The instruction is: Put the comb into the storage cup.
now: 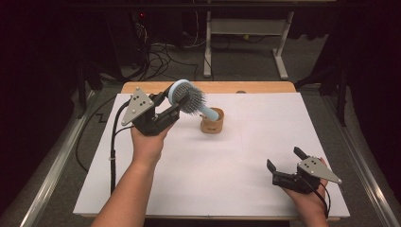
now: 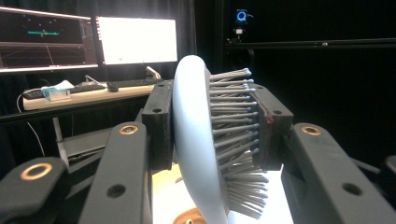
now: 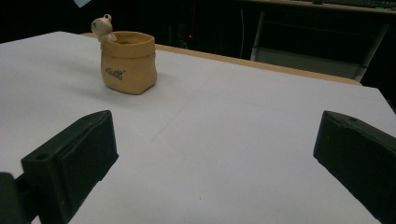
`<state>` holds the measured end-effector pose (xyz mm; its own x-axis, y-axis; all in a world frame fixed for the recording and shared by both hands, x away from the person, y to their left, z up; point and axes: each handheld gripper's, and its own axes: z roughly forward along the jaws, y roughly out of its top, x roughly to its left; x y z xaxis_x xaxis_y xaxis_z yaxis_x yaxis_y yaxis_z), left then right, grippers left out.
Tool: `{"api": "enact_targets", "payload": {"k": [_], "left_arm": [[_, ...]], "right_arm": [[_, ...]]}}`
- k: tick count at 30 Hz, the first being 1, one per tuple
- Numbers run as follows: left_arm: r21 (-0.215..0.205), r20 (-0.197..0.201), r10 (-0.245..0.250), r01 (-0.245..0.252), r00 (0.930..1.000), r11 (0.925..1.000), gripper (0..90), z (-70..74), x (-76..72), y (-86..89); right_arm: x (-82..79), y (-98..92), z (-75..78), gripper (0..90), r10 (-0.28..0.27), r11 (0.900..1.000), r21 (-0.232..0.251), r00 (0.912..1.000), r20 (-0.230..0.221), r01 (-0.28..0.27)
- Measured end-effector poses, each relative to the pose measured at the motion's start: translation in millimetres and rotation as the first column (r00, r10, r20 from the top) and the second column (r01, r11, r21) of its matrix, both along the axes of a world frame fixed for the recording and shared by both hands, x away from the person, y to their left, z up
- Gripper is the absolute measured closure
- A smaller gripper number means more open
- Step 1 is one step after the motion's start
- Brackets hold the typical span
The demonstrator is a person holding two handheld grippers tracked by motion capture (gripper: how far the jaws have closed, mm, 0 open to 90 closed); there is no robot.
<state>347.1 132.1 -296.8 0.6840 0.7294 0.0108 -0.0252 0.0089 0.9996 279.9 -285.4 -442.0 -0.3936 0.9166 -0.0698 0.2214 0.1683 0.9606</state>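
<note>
white table sheet (image 1: pixel 198 179), dark lab behind. left gripper (image 1: pixel 171 105) clamps hairbrush (image 1: pixel 187 97) by its head, handle tip over tan pot (image 1: pixel 212 121). right gripper (image 1: pixel 285 165) idle, jaws wide. risk: bristles give, brush pivots, tips pot.

A wooden table (image 1: pixel 142 87) carries a white sheet (image 1: pixel 236 179), with a tan pouch-shaped pot (image 1: pixel 211 124) standing left of centre, toward the far edge.

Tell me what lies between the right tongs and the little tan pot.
Nothing: in the right gripper view, bare white table sheet runs from the open right tongs to the tan pot. The high view shows the same empty stretch.
</note>
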Motion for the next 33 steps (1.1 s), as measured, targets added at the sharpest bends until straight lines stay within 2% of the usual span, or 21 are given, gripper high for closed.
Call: {"api": "enact_targets", "payload": {"k": [4, 8, 19, 22, 25, 29, 33], "left_arm": [[0.005, -0.007, 0.005, -0.005, 1.0000, 1.0000, 58.0, -2.5, 7.3, -3.6], [-0.013, -0.025, 0.008, -0.008, 0.9997, 0.9999, 57.9, -6.0, 15.8, -6.0], [-0.003, -0.045, 0.020, -0.021, 0.9988, 0.9998, 58.0, -8.4, 33.6, -12.3], [0.017, -0.052, 0.024, -0.023, 0.9983, 0.9996, 58.0, -8.6, 40.2, -15.4], [0.029, -0.049, 0.028, -0.027, 0.9984, 0.9992, 58.0, -8.3, 43.5, -17.1], [0.007, -0.057, 0.027, -0.027, 0.9980, 0.9996, 57.9, -8.5, 47.3, -17.4], [0.021, -0.054, 0.029, -0.028, 0.9981, 0.9994, 57.9, -7.4, 50.6, -19.2]], "right_arm": [[0.2, 0.1, -0.1, 0.1, 0.000, 1.000, 0.001, 1.0000, 0.000, 0.000], [0.3, 0.4, -0.2, 0.1, 0.000, 1.000, 0.001, 1.0000, 0.000, 0.000], [0.7, 1.7, -0.7, 0.1, 0.005, 1.000, 0.002, 1.0000, -0.001, -0.005], [1.1, 1.5, -1.1, 0.1, 0.005, 1.000, 0.000, 1.0000, -0.003, -0.005], [0.9, 1.6, -1.0, 0.1, 0.005, 1.000, 0.001, 1.0000, 0.000, -0.005], [1.2, 1.7, -1.2, 0.1, 0.007, 1.000, 0.001, 1.0000, 0.000, -0.007], [0.9, 1.8, -1.2, 0.1, 0.005, 1.000, 0.003, 1.0000, 0.000, -0.005]]}}
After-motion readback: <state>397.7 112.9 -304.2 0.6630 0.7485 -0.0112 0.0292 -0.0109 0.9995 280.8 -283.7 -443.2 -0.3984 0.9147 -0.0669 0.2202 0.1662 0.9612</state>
